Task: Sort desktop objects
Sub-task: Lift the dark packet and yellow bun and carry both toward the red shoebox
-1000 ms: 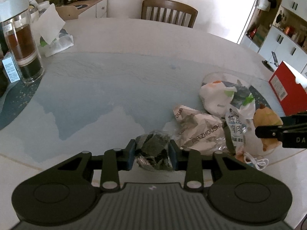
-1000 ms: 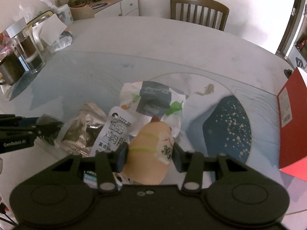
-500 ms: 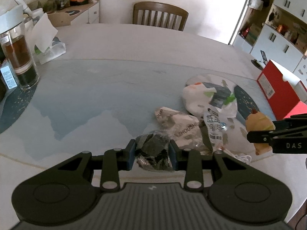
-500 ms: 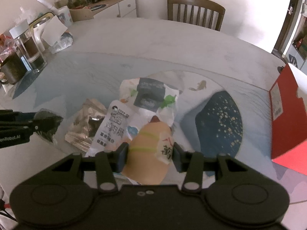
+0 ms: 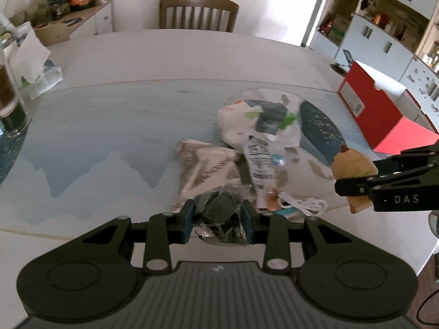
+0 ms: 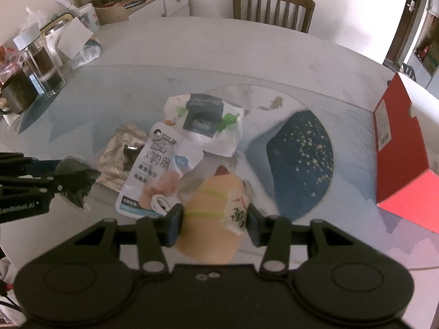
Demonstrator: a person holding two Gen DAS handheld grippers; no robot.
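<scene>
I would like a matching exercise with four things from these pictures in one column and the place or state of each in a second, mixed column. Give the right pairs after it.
1. dark packet
2. tan toy
3. red box
4. chair

a. behind the table's far edge
b. in the right gripper's jaws
c. on the table, far right
d. in the left gripper's jaws

Pairs: 1-d, 2-b, 3-c, 4-a

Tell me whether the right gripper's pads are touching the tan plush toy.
Touching. In the right wrist view, both pads of the right gripper press against the sides of the tan plush toy, which sits clamped between them above the table.
</scene>
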